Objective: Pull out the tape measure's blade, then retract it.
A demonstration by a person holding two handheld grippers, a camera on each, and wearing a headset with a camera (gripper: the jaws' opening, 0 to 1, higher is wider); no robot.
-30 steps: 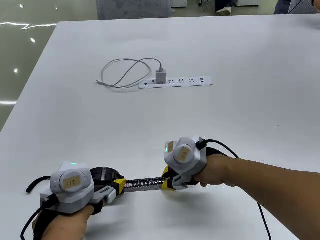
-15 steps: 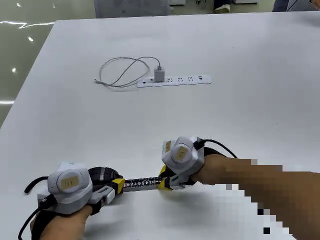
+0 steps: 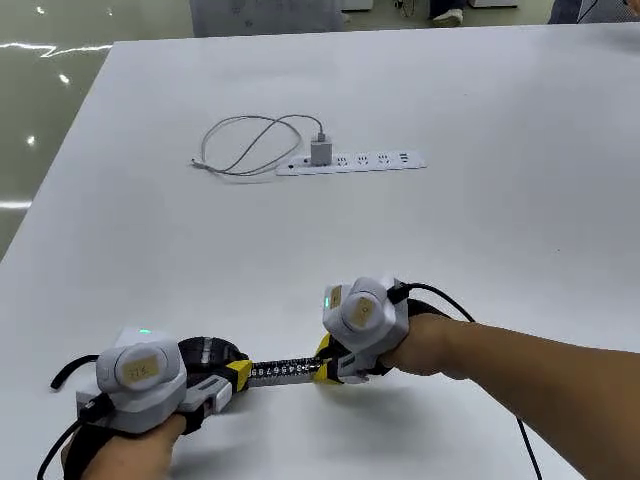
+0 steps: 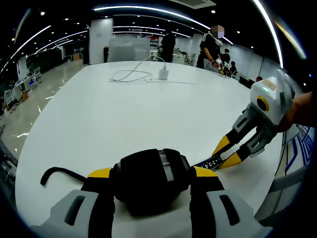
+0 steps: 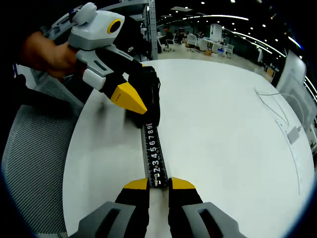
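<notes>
— Where do we have our hands?

— Our left gripper (image 4: 153, 172) is closed around the tape measure (image 3: 207, 353), one yellow-tipped jaw on each flat side of the case. It pins the case down on the table (image 3: 450, 230) close to our edge. Our right gripper (image 5: 158, 184) has its jaws nearly together, pinching the free end of the blade (image 5: 151, 148).

— Why split it that way?

— We think the case needs an anchor. With nothing to brace it, a tug on the blade would simply drag the whole thing across the smooth top. The two grippers face each other along one line, so the pull runs straight out of the case mouth and the blade should not twist.

— How far out is it?

— A short stretch spans the gap, lying flat just above the table. We cannot tell from this whether we are drawing it out or feeding it back.

— And what are we handling?

— The case is black, rounded and chunky, probably rubbery enough to grip well. The blade is a thin, dark, stiff strip with pale numbers, narrow enough that a light pinch could slip.

— Anything beyond?

— Well apart, a white power strip (image 3: 355, 161) with a plug (image 3: 321, 152) and a looped white cable (image 3: 250, 145).
</notes>
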